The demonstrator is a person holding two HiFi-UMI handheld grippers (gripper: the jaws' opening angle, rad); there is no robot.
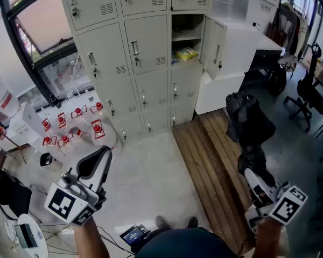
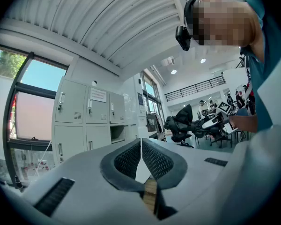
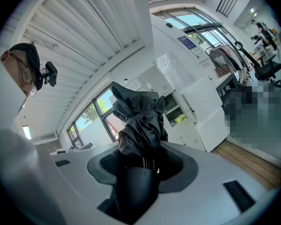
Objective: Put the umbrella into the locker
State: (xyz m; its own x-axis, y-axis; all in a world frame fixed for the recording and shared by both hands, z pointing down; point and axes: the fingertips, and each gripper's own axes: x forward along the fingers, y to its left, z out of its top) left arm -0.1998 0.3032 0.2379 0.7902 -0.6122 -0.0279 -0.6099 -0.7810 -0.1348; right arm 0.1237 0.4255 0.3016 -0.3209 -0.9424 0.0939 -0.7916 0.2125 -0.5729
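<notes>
A folded black umbrella sticks out forward from my right gripper, whose jaws are shut on its handle end, low at the right of the head view. The grey locker bank stands ahead; one locker has its door swung open to the right, with a yellow item on its lower shelf. My left gripper is at the lower left, its dark pads closed together on nothing.
Red-and-white parts lie by the window at the left. A white counter stands right of the open door. Office chairs are at the far right. Wooden flooring runs toward the lockers. The person's shoes show at the bottom.
</notes>
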